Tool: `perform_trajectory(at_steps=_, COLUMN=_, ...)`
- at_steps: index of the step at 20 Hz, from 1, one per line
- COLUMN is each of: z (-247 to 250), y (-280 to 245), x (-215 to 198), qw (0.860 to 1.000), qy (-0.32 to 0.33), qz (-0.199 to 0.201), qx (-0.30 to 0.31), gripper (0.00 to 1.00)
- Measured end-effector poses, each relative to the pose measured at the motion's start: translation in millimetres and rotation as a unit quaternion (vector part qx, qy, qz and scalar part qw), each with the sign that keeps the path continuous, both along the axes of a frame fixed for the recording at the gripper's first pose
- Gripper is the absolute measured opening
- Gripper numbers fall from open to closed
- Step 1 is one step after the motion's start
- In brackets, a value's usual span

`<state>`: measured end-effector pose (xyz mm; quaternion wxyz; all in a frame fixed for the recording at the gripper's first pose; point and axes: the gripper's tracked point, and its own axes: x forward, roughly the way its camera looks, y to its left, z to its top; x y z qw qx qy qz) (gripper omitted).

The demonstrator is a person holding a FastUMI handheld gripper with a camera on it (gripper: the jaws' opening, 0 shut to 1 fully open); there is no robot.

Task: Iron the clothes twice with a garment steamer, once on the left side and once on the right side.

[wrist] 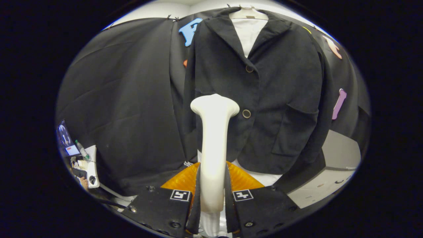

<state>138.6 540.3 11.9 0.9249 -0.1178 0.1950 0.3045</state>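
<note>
Far left there's a small white table (93, 165) with a bottle (81, 149) on it, tucked against the black cloth wall. In the middle, the gripper (212, 195) has both fingers clamped on the white garment steamer (214, 145), head up near the black blazer (264, 99). The blazer hangs on a white hanger (248, 13) over a white shirt (248, 33), and a grey cabinet (333, 165) sits right.

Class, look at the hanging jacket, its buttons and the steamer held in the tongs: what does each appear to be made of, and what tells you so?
Jacket: probably a matte woven or felted cloth, with a soft fuzzy surface and no shine.
Buttons: possibly metal or plastic, with a pale ring around a dark centre.
Steamer: likely smooth moulded plastic, cream with an even soft sheen; the tongs are shut on its handle.
</note>
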Motion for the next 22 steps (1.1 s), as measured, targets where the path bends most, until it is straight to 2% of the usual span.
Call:
perform_trajectory(at_steps=9, z=-47, y=-6, x=4, qw=0.999, qy=0.036, qz=-0.007, qx=-0.026, gripper=0.33)
perform_trajectory(at_steps=22, z=-52, y=-11, x=4, qw=0.998, qy=0.051, qz=-0.03, qx=-0.016, gripper=0.33)
